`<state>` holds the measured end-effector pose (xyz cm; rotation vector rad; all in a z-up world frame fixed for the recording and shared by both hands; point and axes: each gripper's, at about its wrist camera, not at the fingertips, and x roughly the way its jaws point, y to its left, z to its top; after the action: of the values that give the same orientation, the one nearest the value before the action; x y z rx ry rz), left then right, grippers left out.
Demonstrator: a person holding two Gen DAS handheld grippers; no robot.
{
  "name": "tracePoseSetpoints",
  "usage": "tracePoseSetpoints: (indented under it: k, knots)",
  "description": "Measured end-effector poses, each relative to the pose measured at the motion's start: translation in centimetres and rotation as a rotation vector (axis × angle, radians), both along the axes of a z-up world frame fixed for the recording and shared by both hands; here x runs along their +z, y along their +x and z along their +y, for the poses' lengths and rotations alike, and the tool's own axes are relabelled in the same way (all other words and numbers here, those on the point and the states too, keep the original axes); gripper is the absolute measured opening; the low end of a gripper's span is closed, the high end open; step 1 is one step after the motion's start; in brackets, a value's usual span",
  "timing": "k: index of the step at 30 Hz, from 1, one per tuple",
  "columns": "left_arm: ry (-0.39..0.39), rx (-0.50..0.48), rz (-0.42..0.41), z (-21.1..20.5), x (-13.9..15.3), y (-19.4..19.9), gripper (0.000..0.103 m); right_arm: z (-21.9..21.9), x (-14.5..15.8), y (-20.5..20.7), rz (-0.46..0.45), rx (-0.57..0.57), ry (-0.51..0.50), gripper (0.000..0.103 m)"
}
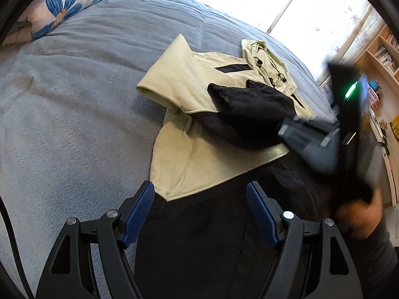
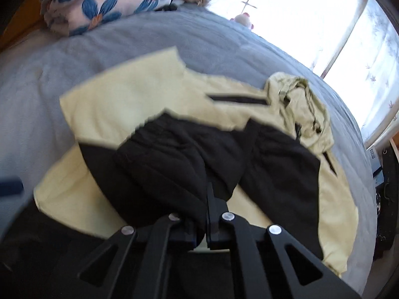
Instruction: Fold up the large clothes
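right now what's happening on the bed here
A person with a gripper tool in each hand is folding a yellow and black jacket on a grey blanket. Both black sleeves are already folded across the chest. The left tool is open over the black hem. The right tool is shut beside a sleeve; whether it pinches fabric is unclear.

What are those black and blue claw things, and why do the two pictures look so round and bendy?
They are tongs, one held in each of a person's hands. A little wide-eyed camera rides on each, which bends the picture. One picture looks along the left tongs, whose blue pads stand open above the cloth. The other looks along the right tongs, which are pinched shut, with nothing clearly between them. A yellow and black hooded jacket lies on a grey blanket on a bed, its sleeves folded in. A flowered pillow sits at the far end. The person's hand shows too.
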<state>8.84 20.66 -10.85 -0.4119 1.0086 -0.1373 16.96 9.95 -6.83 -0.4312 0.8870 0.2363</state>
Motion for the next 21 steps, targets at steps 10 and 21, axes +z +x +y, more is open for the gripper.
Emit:
tracePoseSetpoints:
  k: [10,21]
  knots:
    - [0.011,-0.033,-0.023,-1.5,0.7,-0.2,0.075,-16.0,8.6,0.9,-0.158,-0.390,0.433,0.008]
    - [0.096,-0.109,-0.018,-3.9,1.4,3.3,0.075,-28.7,-2.9,-3.9,0.277,-0.630,0.491,0.040]
